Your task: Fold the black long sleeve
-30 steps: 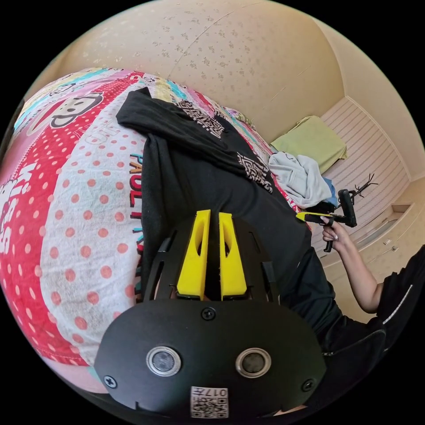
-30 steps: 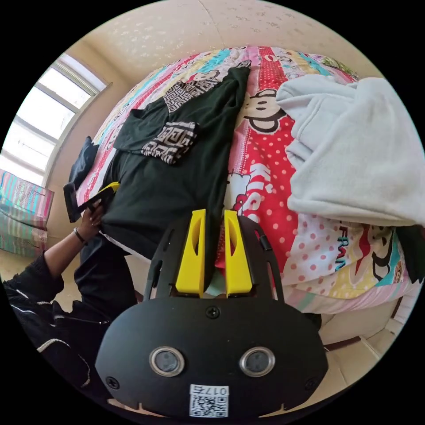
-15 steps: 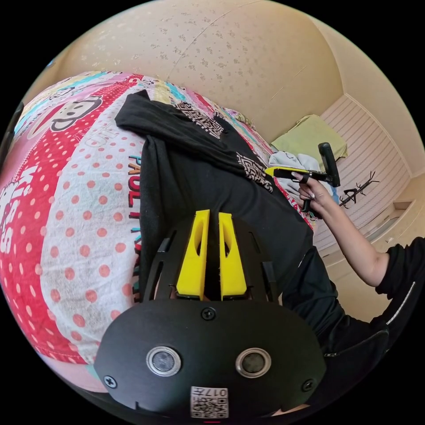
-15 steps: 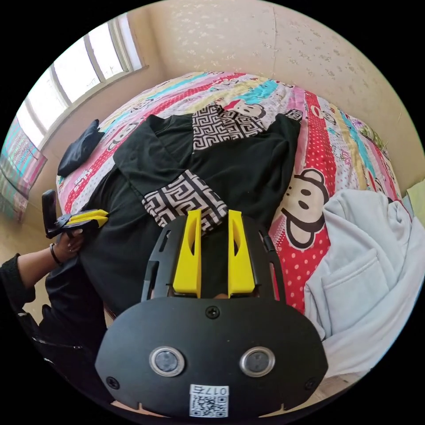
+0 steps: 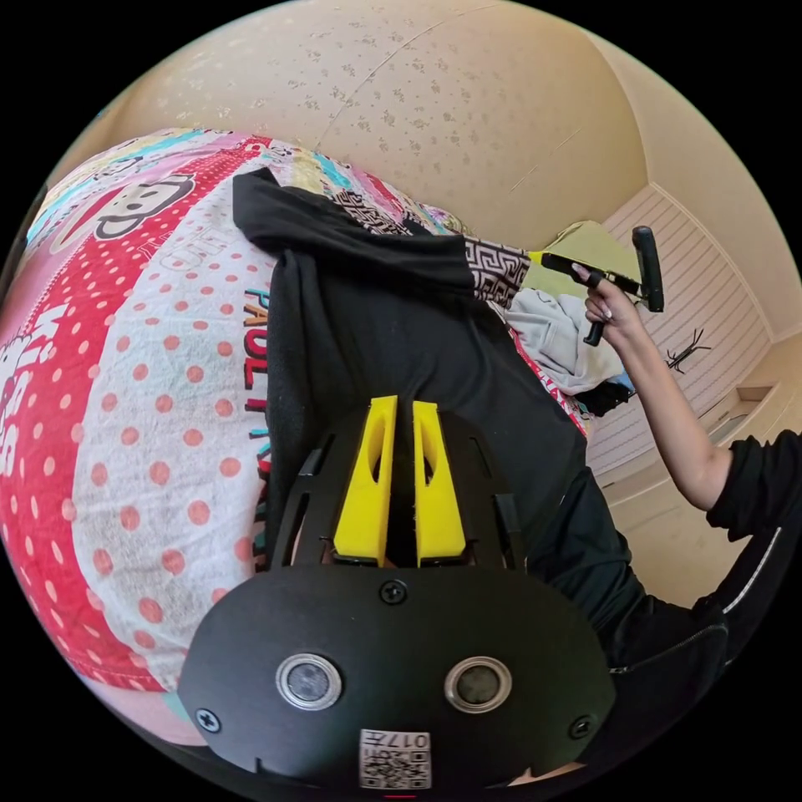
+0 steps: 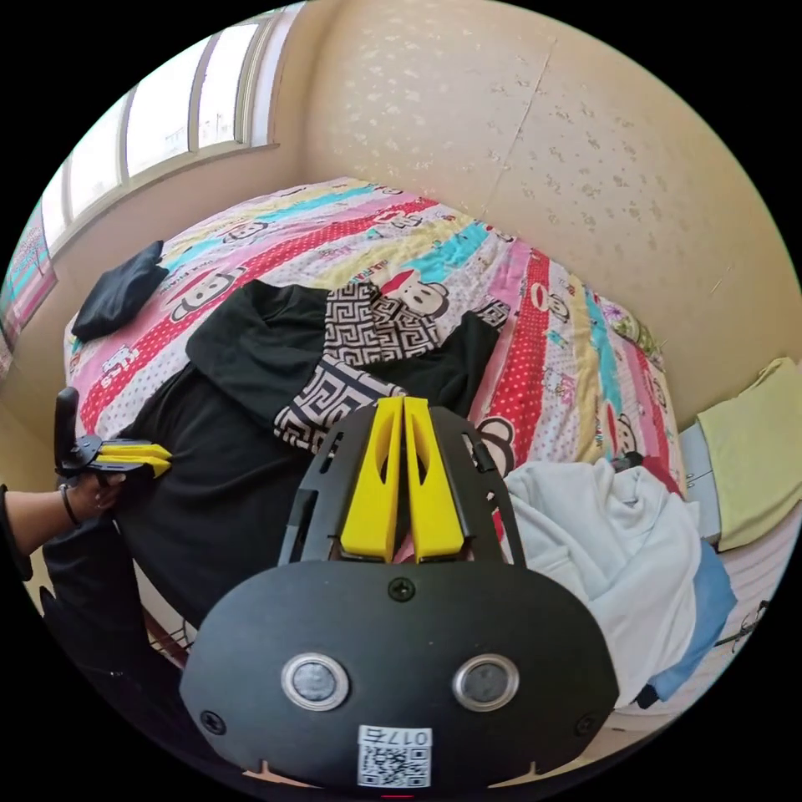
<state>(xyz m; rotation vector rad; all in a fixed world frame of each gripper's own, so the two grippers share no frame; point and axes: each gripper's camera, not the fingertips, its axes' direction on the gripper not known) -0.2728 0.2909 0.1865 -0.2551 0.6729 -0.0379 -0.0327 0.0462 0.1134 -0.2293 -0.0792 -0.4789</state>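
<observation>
The black long sleeve (image 6: 251, 468) lies across the bedspread (image 6: 535, 351) at frame centre, one sleeve already folded in. The right gripper (image 5: 535, 257) pinches the patterned cuff (image 5: 494, 269), lifting it; the left gripper (image 5: 399, 468) clamps the hem. Body folds remain.

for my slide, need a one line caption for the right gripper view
Right gripper shut on the patterned cuff of the black long sleeve spread on a cartoon bedspread.

The right tool (image 5: 535, 257) has closed on and lifted the patterned cuff (image 5: 494, 269).
</observation>
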